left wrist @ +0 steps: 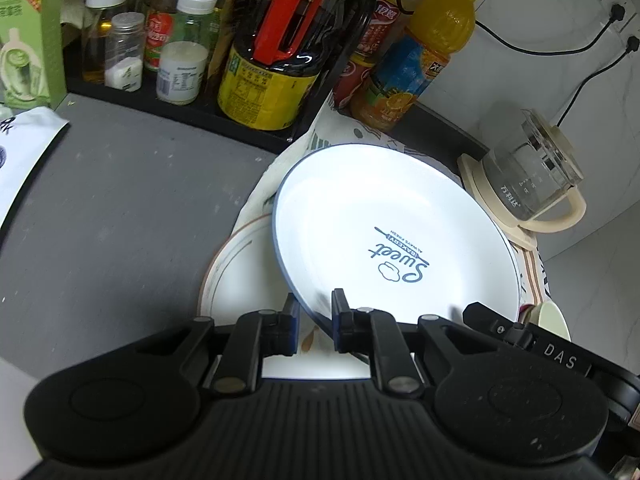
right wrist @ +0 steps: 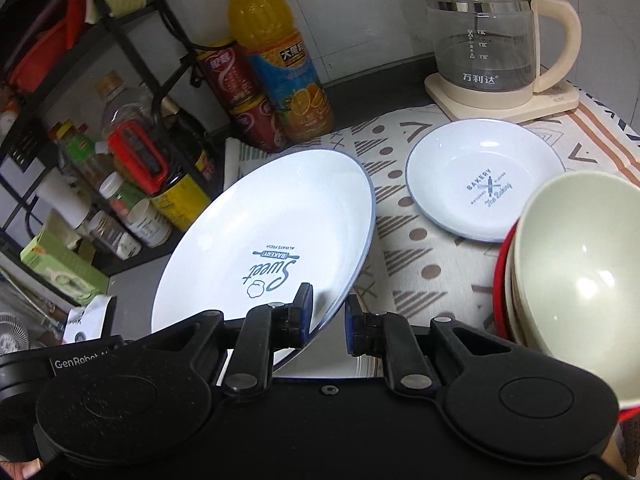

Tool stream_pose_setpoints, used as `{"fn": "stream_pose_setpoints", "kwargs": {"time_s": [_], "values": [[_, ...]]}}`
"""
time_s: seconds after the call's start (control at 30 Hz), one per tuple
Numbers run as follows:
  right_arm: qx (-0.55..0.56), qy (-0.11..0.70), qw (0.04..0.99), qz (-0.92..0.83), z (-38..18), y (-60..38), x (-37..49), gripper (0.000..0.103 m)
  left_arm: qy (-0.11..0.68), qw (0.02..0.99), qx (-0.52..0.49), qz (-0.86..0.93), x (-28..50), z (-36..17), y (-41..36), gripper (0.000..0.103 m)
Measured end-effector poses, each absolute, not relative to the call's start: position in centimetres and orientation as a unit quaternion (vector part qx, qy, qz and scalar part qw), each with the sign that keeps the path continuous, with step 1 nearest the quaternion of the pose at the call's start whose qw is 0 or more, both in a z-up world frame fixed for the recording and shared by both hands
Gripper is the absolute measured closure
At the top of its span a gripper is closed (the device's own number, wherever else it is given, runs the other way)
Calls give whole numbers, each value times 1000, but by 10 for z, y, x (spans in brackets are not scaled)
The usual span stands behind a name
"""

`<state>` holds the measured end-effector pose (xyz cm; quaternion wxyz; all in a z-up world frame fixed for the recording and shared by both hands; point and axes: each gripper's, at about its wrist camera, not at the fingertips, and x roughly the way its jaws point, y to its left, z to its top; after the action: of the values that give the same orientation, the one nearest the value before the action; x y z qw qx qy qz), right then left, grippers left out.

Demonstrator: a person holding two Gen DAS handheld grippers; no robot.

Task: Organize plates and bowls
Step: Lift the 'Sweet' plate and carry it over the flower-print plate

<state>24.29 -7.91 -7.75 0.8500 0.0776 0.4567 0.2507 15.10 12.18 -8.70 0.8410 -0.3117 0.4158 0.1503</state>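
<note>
A large white plate with a blue rim and "Sweet Bakery" print (left wrist: 384,232) is tilted up, held at its near rim. My left gripper (left wrist: 316,324) has its jaws on either side of that rim. My right gripper (right wrist: 328,318) also straddles the same plate (right wrist: 272,240) at its near edge, jaws close around it. Under the plate lies another plate with a thin brown ring (left wrist: 236,276). A small white "Bakery" dish (right wrist: 484,180) lies flat on the patterned cloth. Stacked pale green bowls (right wrist: 584,272) stand at the right, in a red-rimmed one.
A black rack with bottles and jars (left wrist: 248,60) runs along the back left. An orange juice bottle (right wrist: 276,52) and red cans (right wrist: 240,92) stand behind the plate. A glass kettle (right wrist: 488,36) sits at the back right. The grey counter (left wrist: 120,208) extends left.
</note>
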Motion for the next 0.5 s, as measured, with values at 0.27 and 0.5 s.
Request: {"fn": "stream_pose_setpoints", "kwargs": {"time_s": [0.27,0.5], "values": [[64,458,846,266,-80,-87,222,87,422,842,-297,158,126,-88,110,89],[53,462,843,271,-84,-93,208,87,430,837,-298,159,112,-91,105,89]]}}
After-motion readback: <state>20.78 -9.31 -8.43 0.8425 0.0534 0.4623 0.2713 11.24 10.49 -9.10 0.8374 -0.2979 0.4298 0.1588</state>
